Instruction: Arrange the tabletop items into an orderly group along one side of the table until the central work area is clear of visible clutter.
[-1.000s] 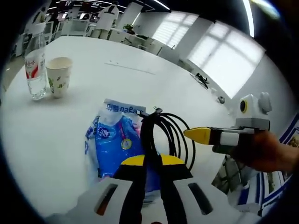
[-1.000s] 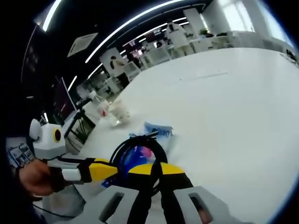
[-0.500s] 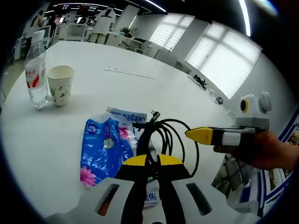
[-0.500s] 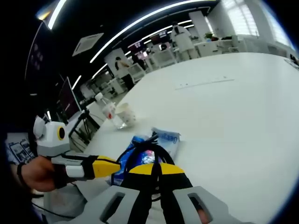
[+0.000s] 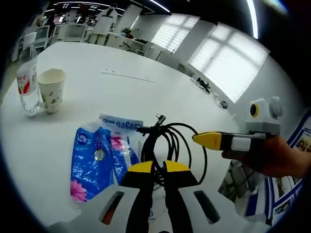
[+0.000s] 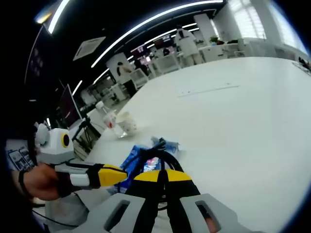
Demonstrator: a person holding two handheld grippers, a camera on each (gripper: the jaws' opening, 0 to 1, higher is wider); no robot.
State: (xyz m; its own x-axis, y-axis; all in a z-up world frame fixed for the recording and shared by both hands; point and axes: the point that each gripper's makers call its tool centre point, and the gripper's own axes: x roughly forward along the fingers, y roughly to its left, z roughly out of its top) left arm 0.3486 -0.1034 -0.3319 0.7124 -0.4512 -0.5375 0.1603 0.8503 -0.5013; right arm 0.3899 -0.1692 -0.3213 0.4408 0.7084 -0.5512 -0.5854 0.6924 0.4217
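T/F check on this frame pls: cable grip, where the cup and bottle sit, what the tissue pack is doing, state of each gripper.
1. Both grippers are shut on the black cable. True: the left gripper and right gripper each pinch the coil.
2. The paper cup stands upright next to the water bottle. True.
3. The blue tissue pack is held in the air. False: it lies flat on the white table.
4. The cup lies tipped on its side. False: it stands upright, mouth up.
5. The water bottle has a red label. True.
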